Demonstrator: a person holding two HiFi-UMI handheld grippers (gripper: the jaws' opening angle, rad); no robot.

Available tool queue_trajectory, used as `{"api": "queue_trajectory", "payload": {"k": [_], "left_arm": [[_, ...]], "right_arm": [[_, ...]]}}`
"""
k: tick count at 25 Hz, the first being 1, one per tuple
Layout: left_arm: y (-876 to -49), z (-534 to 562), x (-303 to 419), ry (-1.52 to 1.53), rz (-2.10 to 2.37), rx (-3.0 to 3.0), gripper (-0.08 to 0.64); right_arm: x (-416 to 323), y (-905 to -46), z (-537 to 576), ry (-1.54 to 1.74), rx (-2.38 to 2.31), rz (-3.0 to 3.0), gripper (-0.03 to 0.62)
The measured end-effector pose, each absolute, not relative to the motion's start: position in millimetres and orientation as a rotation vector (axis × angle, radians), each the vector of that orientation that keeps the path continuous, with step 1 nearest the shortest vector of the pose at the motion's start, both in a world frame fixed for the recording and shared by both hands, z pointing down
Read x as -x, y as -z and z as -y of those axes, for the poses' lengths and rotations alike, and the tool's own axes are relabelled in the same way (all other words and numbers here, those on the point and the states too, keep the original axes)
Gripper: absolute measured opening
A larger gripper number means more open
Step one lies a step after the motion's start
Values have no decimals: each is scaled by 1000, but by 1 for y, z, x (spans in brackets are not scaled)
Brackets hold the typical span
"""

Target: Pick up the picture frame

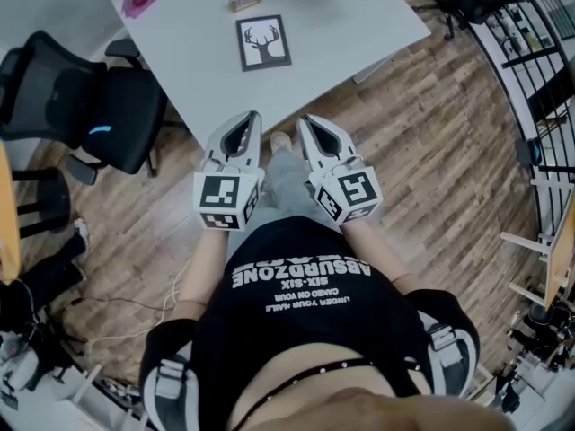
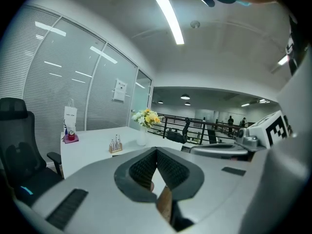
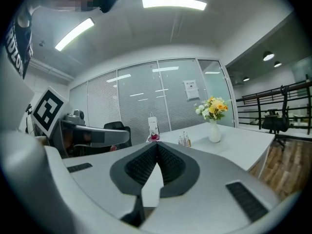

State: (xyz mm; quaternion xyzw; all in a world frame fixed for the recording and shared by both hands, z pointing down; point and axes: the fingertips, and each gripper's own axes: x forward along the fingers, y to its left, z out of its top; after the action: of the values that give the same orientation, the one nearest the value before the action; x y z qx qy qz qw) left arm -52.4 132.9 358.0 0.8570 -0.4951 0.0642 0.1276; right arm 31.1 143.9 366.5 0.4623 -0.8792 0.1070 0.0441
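Left gripper (image 1: 250, 118) and right gripper (image 1: 305, 120) hover side by side at the bench (image 1: 359, 25) edge, jaws clenched on nothing; the picture frame (image 1: 264, 42) lies flat farther in, well apart, blocked by their bodies in both gripper views

item: picture frame (image 1: 264, 42) | look: we see a black border round a white sheet with a black antlered deer head | pose: flat, face up, slightly askew | place: white worktop (image 1: 359, 25), about mid-width, set back from its near edge
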Motion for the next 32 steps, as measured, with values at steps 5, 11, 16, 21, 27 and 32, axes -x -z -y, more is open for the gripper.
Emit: {"api": "queue_trajectory", "payload": {"k": [5,11,16,21,27,32], "left_arm": [[-379,-87,55,-270,1469,-2426,17],[-409,-33,62,-422,1465,-2335,17],[-429,10,63,-516,1472,-2314,17],[-445,39,57,-520,1464,-2262,18],[-464,65,55,-513,1457,-2203,20],[-482,82,51,-584,1456,-2153,54]], "right_arm": [[-36,-396,-95,-418,-1355,2629,16],[-33,-419,-32,-468,-1280,2587,17],[-32,-437,19,-471,-1256,2544,17],[-37,-454,56,-508,-1215,2518,18],[-44,-477,85,-566,-1167,2483,64],[-48,-500,98,-624,-1099,2442,106]]}}
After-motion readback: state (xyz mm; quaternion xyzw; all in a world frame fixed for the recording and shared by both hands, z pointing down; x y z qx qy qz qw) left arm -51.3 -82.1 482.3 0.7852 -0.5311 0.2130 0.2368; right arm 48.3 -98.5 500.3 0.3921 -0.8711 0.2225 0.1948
